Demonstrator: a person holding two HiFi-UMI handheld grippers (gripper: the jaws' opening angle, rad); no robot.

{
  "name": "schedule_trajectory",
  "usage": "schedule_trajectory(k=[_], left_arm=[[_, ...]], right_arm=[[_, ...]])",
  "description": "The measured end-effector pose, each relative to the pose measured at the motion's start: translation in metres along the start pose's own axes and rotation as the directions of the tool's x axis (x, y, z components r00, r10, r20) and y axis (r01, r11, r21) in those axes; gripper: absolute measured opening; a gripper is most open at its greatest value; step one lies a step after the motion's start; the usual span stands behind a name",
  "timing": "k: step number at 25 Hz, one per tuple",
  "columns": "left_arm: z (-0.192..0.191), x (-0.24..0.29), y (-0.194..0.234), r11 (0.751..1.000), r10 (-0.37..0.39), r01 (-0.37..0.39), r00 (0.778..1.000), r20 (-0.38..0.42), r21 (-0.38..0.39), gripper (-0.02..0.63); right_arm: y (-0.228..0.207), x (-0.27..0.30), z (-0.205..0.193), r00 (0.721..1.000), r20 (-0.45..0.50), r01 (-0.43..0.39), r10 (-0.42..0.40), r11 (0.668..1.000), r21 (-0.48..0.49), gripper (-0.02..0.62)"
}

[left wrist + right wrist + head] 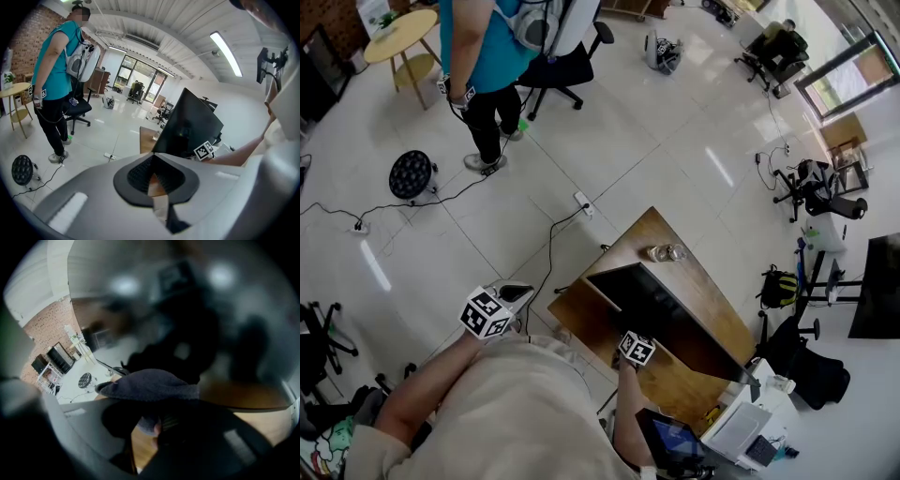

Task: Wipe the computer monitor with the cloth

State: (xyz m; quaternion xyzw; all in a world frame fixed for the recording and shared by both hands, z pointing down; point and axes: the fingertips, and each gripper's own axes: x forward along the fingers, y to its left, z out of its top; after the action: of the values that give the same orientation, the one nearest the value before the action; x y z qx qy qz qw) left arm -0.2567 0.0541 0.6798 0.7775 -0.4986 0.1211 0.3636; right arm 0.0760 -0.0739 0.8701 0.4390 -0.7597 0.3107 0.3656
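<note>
A black monitor (pixel 661 314) stands on a wooden table (pixel 694 281), with its dark screen toward me. My right gripper (pixel 636 347) is at the screen's lower left edge. In the right gripper view it (pixel 154 423) is shut on a dark grey cloth (pixel 150 385), which is held right against the glossy screen (pixel 187 310); the screen fills that view with blurred reflections. My left gripper (pixel 514 293) is held out over the floor, left of the table and away from the monitor. Its jaws (pixel 152 180) are shut and hold nothing. From there the monitor (pixel 192 123) shows edge-on.
A person in a teal shirt (pixel 483 56) stands on the tiled floor by an office chair (pixel 562 66) and a round wooden table (pixel 403 37). Cables and a power strip (pixel 583 203) lie on the floor. A glass object (pixel 664 252) sits on the table's far end. A tablet (pixel 673 439) and white device (pixel 741 427) are at lower right.
</note>
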Motion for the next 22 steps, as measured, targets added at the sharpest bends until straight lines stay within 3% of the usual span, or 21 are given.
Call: schedule_trajectory(k=[22], left_arm=[[0.011,-0.035,0.061,0.997,-0.022,0.022,1.0,-0.011,0.068,0.002]], right_arm=[[0.099,0.044,0.035,0.996,0.072,-0.055,0.052,0.998,0.036,0.083]])
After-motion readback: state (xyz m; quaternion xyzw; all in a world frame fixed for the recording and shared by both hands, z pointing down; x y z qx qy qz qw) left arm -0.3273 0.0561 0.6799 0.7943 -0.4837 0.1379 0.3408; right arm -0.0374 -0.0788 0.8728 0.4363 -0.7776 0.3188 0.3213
